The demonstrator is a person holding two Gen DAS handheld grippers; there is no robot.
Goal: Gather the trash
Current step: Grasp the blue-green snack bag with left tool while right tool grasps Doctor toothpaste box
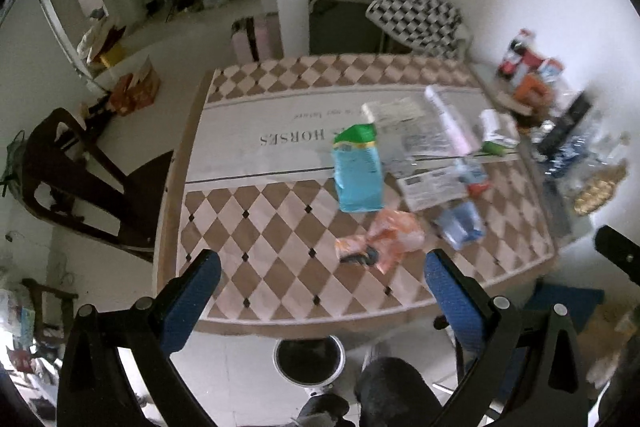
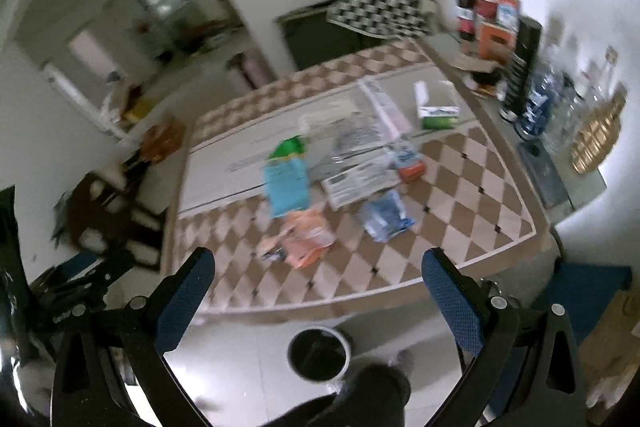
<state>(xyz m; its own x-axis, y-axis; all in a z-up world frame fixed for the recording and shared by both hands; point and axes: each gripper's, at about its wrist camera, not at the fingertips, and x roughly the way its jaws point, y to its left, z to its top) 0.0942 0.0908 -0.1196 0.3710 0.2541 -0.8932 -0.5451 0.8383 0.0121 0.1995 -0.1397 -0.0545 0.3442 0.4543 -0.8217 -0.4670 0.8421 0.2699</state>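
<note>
Tablecloth (image 1: 280, 227): smooth, slight sheen. Blue snack bag (image 1: 358, 173) & orange wrapper (image 1: 394, 237): glossy crinkled plastic. Leaflets (image 1: 430, 183): matt paper. Finger pads (image 1: 192, 303): blue, rough textured. Chair (image 1: 88, 183): dark wood. Bin (image 1: 309, 355): glossy rim.

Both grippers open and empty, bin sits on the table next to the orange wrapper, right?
Not quite. The bin stands on the floor below the table's near edge, not on it; the right wrist view shows this. The rest holds: left gripper and right gripper are open and empty.

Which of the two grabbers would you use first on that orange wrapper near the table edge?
Probably the left gripper: both are open and empty above the table, but the orange wrapper sits nearer its fingers than the right gripper's.
</note>
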